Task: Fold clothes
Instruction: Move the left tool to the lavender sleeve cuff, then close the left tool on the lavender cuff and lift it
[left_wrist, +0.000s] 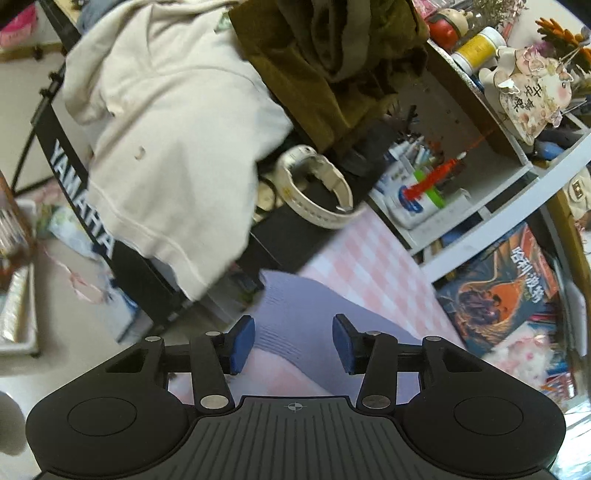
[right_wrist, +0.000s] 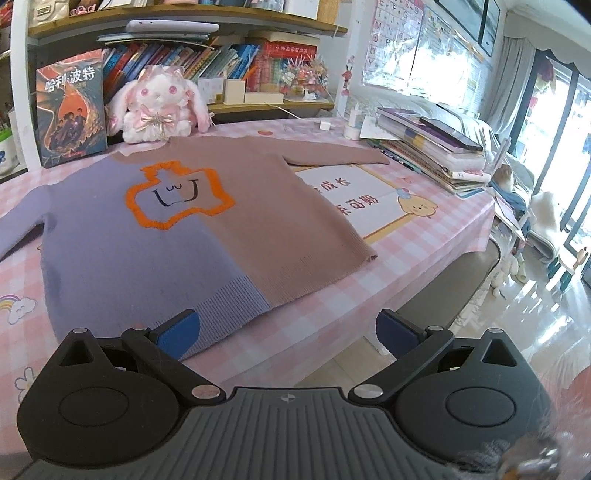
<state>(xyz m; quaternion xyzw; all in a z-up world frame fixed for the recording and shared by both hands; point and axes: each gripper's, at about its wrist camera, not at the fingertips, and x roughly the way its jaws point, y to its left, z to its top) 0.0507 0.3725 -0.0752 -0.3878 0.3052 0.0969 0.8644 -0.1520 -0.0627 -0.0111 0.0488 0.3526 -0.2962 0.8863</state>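
A white tub (left_wrist: 413, 206) in a white shelf unit (left_wrist: 480, 218) holds pens and markers, beside a heap of cream (left_wrist: 159, 122) and olive (left_wrist: 332, 55) clothes. A ribbed knit sweater (right_wrist: 192, 229), half lilac and half dusty pink with a fuzzy orange outline on the chest, lies flat and unfolded on the pink checked bench (right_wrist: 332, 306), before a plush rabbit (right_wrist: 159, 107) and bookshelves (right_wrist: 207, 62). The left gripper (left_wrist: 293, 341) hangs over the lilac sleeve (left_wrist: 295, 314), jaws partly open and empty; the right gripper (right_wrist: 288, 332) sits at the hem, jaws wide and empty.
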